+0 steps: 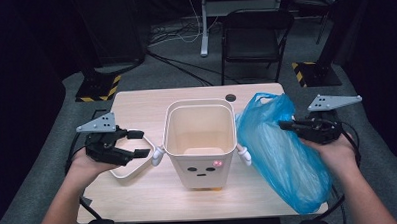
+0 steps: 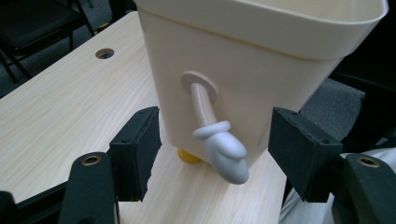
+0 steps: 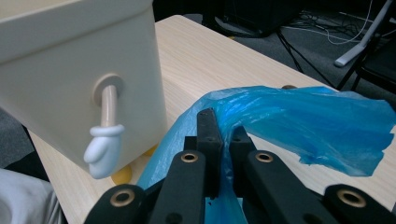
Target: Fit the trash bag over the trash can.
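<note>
A cream bin (image 1: pixel 200 142) with a small face on its front is seen standing upright near the middle of a light wooden table (image 1: pixel 136 101), its open top empty. On each side of the bin a short arm ending in a white mitten-shaped hand (image 2: pixel 224 151) is attached; the one on the other side (image 3: pixel 103 144) is seen hanging down in the right gripper view. A cream ring-shaped frame (image 1: pixel 133 164) is seen lying flat on the table just to the left of the bin. The left gripper (image 1: pixel 130 143) is held above this frame, with its jaws set wide apart and nothing between them; in the left gripper view the mitten arm of the bin is framed by the two pads but is not touched by them. A blue plastic bag (image 1: pixel 283 149) is draped to the right of the bin, running from the far right part of the table down to its near right corner. The right gripper (image 3: pixel 222 140) is closed on the upper edge of the bag, with a fold of blue film pinched between its pads. A dark folding chair (image 1: pixel 254 37) and loose cables are seen on the grey floor beyond the table.
</note>
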`<action>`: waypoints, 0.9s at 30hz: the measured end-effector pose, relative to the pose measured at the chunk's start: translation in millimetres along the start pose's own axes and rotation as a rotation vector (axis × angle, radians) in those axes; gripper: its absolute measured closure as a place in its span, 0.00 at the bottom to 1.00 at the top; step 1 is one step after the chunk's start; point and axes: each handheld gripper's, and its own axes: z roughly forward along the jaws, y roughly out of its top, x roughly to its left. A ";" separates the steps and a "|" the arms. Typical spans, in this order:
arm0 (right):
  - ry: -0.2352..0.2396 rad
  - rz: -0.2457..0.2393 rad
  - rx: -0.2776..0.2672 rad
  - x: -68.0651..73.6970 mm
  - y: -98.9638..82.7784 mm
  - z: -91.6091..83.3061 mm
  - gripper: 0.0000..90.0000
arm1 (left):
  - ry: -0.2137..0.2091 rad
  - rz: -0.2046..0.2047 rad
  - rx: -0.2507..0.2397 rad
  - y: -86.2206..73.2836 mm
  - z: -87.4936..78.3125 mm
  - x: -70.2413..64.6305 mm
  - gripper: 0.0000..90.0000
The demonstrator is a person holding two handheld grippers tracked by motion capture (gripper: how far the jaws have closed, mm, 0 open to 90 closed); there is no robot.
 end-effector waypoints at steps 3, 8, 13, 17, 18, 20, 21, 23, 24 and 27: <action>0.007 -0.011 -0.005 1.8 6.4 -4.1 0.98 | -0.008 0.003 -0.005 3.2 -1.9 -1.2 0.37; 0.027 -0.025 -0.015 4.7 16.9 -10.5 0.98 | 0.008 0.012 -0.005 9.3 -5.0 -3.0 0.37; 0.043 -0.033 -0.013 5.9 25.7 -13.7 0.98 | -0.004 0.015 -0.015 18.6 -8.2 -5.6 0.37; 0.056 -0.033 -0.029 5.3 34.0 -18.4 0.98 | -0.006 0.026 -0.016 25.5 -8.3 -8.1 0.37; 0.057 -0.038 -0.031 5.2 36.3 -19.7 0.98 | -0.009 0.024 -0.017 27.1 -8.0 -8.8 0.37; 0.058 -0.041 -0.035 5.9 40.8 -22.5 0.98 | -0.017 0.033 -0.020 30.9 -7.3 -10.2 0.37; 0.057 -0.047 -0.037 6.5 43.7 -24.6 0.98 | -0.023 0.030 -0.022 32.1 -6.8 -11.0 0.37; 0.057 -0.057 -0.039 7.6 47.8 -27.6 0.98 | -0.031 0.037 -0.022 35.5 -5.7 -13.0 0.37; 0.058 -0.059 -0.041 8.5 49.9 -29.2 0.98 | -0.034 0.042 -0.020 37.2 -5.1 -13.9 0.36; 0.063 -0.068 -0.043 10.8 56.0 -34.1 0.98 | -0.040 0.055 -0.015 42.0 -3.6 -15.9 0.36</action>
